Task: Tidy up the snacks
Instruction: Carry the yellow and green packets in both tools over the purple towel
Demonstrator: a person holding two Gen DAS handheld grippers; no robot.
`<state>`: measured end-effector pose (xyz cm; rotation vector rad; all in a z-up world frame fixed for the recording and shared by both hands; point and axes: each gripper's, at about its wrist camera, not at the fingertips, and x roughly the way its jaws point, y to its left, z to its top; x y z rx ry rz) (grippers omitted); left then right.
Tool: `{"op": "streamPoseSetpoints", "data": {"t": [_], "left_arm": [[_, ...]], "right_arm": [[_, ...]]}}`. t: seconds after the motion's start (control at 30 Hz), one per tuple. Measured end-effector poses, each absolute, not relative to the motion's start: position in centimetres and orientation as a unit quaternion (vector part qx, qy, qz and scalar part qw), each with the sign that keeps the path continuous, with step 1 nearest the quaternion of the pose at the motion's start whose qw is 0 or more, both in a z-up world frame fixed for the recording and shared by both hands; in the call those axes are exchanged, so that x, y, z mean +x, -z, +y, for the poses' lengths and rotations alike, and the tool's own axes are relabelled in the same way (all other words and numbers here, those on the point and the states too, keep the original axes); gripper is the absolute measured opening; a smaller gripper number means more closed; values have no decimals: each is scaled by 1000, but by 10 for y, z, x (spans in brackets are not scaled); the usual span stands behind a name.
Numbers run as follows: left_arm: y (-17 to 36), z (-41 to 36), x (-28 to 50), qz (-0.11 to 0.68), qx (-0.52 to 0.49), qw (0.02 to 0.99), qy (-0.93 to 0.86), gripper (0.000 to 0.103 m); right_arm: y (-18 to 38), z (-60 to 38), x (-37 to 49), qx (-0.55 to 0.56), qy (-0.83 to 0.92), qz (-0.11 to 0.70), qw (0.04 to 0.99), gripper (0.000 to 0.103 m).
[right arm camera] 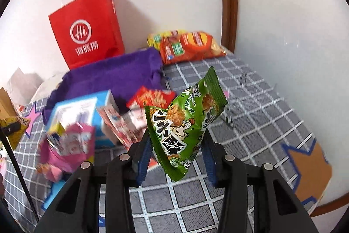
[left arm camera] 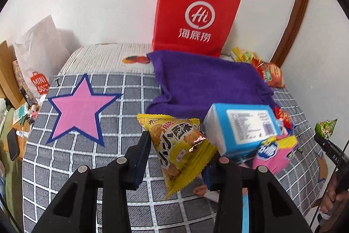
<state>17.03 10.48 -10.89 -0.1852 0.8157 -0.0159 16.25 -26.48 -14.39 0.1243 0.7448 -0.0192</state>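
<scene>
Progress entry, snack sort. Landmark: the purple fleece cloth (left arm camera: 202,80) spread on the grey checked bed cover (left arm camera: 122,88).

Left gripper (left arm camera: 177,156): its fingers (left arm camera: 141,158) pinch a yellow triangular foil snack packet (left arm camera: 174,145), which hangs clear of the cover, in front of the cloth's near edge. Right gripper (right arm camera: 175,154): fingers pinch a green triangular foil snack packet (right arm camera: 185,123), also off the cover, to the right of the cloth as the right wrist view frames it. I read both as picked but not yet placed.

Not sorted, as far as I can judge:
- a light blue cardboard box (left arm camera: 242,126) and a pink-and-yellow packet (left arm camera: 274,152), heaped at the cloth's near right corner;
- a small red snack packet (right arm camera: 152,97) on the cloth's near edge, with pink-and-white sachets (right arm camera: 122,123) just beside it (blurred);
- an orange crisp bag (right arm camera: 192,47) and a yellow bag (right arm camera: 161,36) behind the cloth's right end, against the wall.

A red paper carrier bag (left arm camera: 196,12) stands upright behind the cloth. A pink paper star (left arm camera: 80,106) lies left of the cloth, an orange-brown star (right arm camera: 309,167) well to its right; both are bare. Either could be a drop target; I cannot tell which.

Estimate: early stage, two packets in hand, none visibly delivered.
</scene>
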Motion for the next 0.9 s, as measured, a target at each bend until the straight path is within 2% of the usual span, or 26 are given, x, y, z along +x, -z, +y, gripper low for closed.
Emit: {"op": "streamPoseSetpoints", "data": {"t": [0.47, 0.9], "left_arm": [[56, 100, 224, 371, -59, 927, -9, 39], [52, 96, 293, 371, -64, 926, -11, 39]], "right_arm": [[65, -208, 240, 31, -58, 325, 943, 43], [54, -165, 333, 21, -100, 331, 938, 43]]}}
